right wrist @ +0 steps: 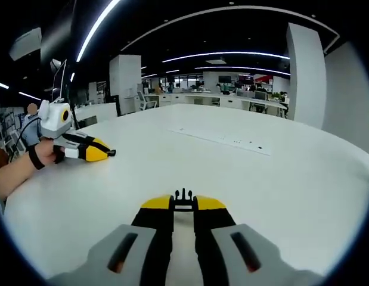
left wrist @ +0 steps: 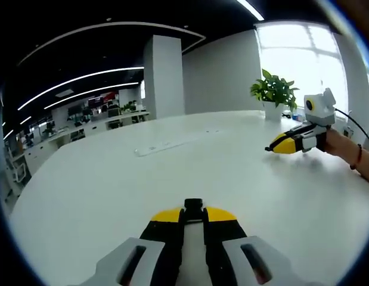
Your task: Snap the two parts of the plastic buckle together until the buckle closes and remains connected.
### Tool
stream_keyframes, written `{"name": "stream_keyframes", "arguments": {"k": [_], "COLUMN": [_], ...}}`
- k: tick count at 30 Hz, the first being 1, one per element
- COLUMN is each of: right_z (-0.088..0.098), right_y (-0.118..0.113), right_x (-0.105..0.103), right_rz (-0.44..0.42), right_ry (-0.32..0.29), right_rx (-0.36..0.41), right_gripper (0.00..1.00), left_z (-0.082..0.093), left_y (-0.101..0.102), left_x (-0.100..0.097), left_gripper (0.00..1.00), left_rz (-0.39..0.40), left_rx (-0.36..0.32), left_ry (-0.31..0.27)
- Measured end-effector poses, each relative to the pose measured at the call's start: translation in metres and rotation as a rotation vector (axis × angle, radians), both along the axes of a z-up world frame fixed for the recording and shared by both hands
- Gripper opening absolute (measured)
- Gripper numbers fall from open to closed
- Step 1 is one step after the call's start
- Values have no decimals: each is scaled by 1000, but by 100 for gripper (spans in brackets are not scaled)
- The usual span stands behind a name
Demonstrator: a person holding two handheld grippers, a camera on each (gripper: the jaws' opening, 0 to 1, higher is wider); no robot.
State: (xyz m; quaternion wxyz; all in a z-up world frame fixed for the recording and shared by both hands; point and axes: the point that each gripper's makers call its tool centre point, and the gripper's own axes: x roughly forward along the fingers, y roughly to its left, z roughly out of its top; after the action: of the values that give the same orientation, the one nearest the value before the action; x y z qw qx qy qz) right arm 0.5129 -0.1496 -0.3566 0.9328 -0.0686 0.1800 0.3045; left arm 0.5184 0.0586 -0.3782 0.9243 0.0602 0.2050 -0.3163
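Left gripper jaws clenched on black socket half; right gripper (yellow-tipped) clamps pronged half; glossy white table.

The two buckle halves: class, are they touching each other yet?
Apart. In the left gripper view, the left gripper grips one black buckle part at its tips, while the right gripper sits far across the white table, bare tabletop between them.

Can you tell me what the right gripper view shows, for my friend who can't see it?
The right tool pinches a small black buckle piece over a big white table. At left, a hand holds the left tool low over the table.
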Motion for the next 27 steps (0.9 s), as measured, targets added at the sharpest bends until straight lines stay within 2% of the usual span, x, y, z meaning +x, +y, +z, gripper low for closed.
{"name": "stream_keyframes", "arguments": {"k": [12,27], "right_z": [1,2], "right_y": [1,1], "right_x": [-9,-9], "right_rz": [-13,-6], "right_ry": [6,17], "right_rx": [13,17], "right_gripper": [12,12], "left_z": [5,9], "left_y": [-8,-8], "left_x": [-17,-18], "left_gripper": [11,11], "left_rz": [-7,-5], "left_rx": [-23,-56], "left_ry": [16,28]}}
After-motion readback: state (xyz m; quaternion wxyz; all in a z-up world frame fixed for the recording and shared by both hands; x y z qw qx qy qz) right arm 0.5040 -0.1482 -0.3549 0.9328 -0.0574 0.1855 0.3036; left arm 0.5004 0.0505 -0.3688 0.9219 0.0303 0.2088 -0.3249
